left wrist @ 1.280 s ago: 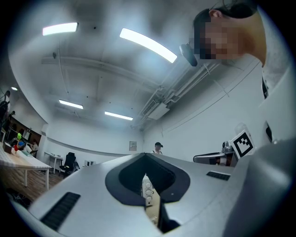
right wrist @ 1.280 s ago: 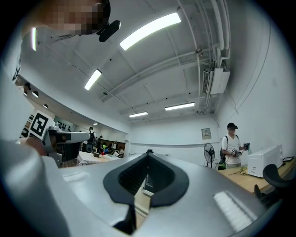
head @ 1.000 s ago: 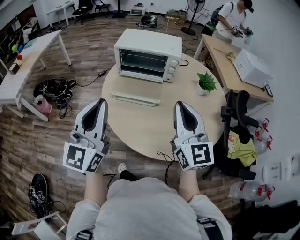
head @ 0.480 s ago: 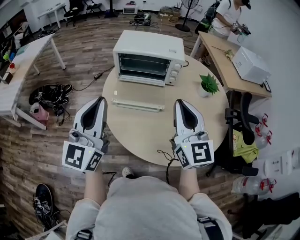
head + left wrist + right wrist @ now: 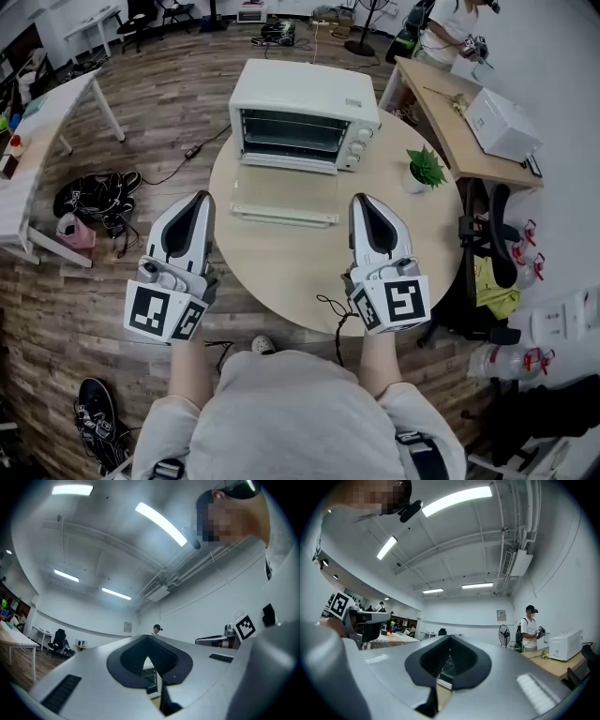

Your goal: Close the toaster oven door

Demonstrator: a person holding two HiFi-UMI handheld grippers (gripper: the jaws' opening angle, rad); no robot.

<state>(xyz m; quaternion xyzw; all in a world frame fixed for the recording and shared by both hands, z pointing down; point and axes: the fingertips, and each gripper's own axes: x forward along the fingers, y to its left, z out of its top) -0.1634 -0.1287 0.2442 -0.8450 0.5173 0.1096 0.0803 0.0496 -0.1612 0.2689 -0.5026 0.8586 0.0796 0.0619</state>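
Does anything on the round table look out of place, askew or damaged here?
Only the door of the toaster oven: it lies folded down flat in front, leaving the cavity open. The potted plant stands upright, and nothing on the table looks spilled or damaged.

ceiling strip lights [image 5: 457,498] shine bright; edges warp.

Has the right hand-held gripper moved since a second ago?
Yes. The right hand-held gripper has come forward over the round table, nearer the open toaster oven.
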